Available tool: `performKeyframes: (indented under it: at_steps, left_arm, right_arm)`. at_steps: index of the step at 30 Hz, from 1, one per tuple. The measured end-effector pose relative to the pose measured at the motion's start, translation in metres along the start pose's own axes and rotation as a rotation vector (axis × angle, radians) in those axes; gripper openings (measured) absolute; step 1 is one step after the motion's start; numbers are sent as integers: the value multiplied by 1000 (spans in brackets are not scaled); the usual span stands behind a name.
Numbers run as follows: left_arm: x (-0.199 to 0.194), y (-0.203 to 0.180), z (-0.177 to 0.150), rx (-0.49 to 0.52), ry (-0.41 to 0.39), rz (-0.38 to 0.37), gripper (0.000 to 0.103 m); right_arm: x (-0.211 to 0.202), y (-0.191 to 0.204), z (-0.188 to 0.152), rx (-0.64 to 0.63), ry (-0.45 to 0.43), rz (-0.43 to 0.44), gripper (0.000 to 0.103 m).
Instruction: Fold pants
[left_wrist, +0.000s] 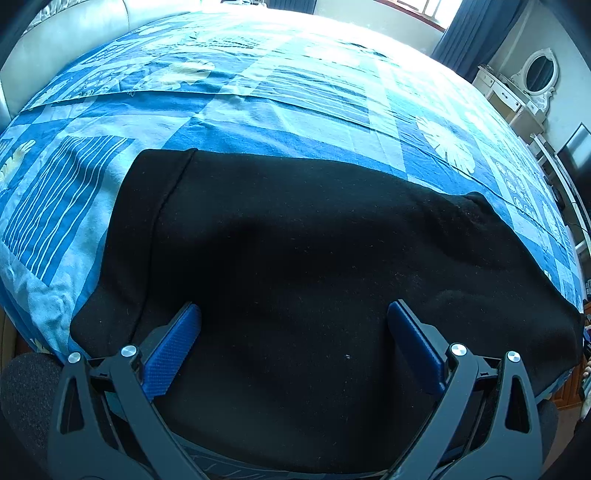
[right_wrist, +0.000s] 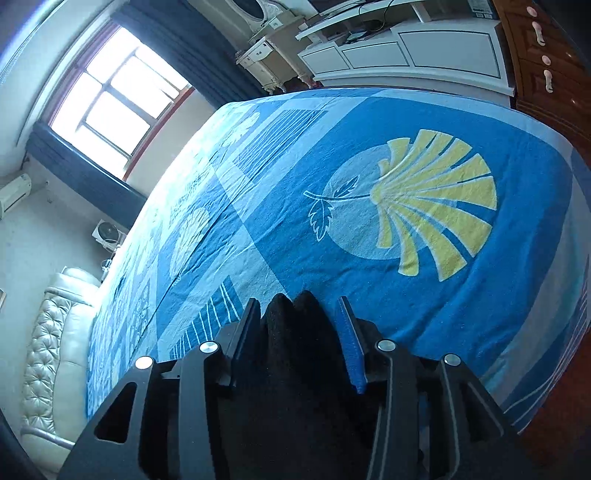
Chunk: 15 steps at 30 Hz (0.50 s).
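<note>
Black pants (left_wrist: 295, 258) lie spread flat on the blue patterned bedspread (left_wrist: 258, 122). Your left gripper (left_wrist: 293, 325) hovers over them, jaws wide, holding nothing. Your right gripper (right_wrist: 301, 317) pinches a bunched fold of the pants (right_wrist: 295, 332). Fabric looks soft, thick, limp, so it'll sag; grab at hems or the waistband edge.
</note>
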<state>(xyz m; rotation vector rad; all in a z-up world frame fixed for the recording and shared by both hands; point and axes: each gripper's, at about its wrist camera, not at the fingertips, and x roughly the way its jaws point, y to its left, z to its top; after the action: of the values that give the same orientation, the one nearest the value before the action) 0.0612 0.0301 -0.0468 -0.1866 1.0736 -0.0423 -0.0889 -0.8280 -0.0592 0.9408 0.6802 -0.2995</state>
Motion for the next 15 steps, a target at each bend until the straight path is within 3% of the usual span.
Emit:
performKeyframes:
  at_steps: [7, 8, 12, 15]
  left_arm:
    - [-2, 0, -2, 30, -5, -15, 100]
    - [-1, 0, -2, 30, -4, -14, 100]
    - [-1, 0, -1, 27, 3, -11, 100]
    - [-1, 0, -1, 24, 6, -16, 100]
  right_arm:
    - [-3, -52, -4, 134, 159, 184, 53]
    - [0, -55, -8, 145, 173, 214, 57]
    - [9, -53, -13, 155, 194, 283, 62]
    - [19, -37, -19, 91, 248, 282, 63]
